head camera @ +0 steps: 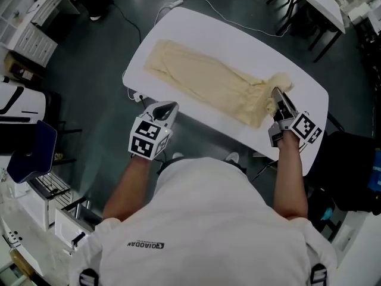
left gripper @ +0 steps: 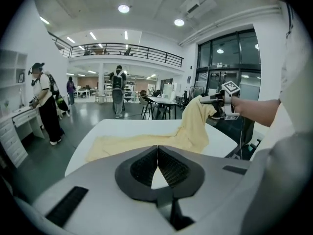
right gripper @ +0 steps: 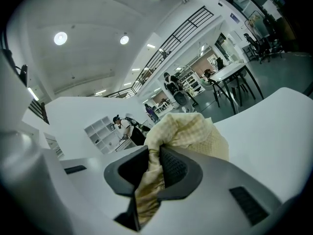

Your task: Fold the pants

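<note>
Pale yellow pants lie stretched diagonally across the white table. My right gripper is at their right end, shut on a bunched fold of the cloth and holding it up off the tabletop. In the right gripper view the fabric fills the gap at the right gripper and hangs down between the jaws. My left gripper hovers at the table's near edge, clear of the pants, with nothing in it. In the left gripper view the left gripper has its pads meeting, with the pants lying beyond and the right gripper lifting their end.
A white cable trails off the table's far edge. Desks and chairs stand at the upper right, white shelving at the upper left, a blue chair at the left. People stand in the hall beyond.
</note>
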{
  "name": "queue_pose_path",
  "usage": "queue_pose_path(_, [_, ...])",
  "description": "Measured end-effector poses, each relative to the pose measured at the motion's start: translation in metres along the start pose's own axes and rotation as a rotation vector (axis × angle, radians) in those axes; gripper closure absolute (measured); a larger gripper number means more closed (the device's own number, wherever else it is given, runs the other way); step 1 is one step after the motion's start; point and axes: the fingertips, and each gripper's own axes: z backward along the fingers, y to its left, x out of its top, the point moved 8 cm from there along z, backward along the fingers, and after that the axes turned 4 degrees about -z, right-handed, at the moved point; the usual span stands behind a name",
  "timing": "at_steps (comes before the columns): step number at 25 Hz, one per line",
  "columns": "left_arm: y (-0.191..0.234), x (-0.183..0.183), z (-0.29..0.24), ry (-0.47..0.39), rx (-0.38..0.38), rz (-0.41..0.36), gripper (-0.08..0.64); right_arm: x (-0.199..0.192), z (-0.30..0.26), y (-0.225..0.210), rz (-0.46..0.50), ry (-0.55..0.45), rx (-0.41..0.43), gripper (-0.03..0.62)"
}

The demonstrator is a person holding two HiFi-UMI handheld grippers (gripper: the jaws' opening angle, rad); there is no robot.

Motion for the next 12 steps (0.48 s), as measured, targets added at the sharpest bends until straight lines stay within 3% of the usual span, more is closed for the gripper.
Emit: queue_pose_path(12, [0.048, -0.057, 0.068, -0.004, 0.072, 0.107, 0.532, -0.020, -0.050, 0.069, 0.016, -0.015, 0.045, 0.512])
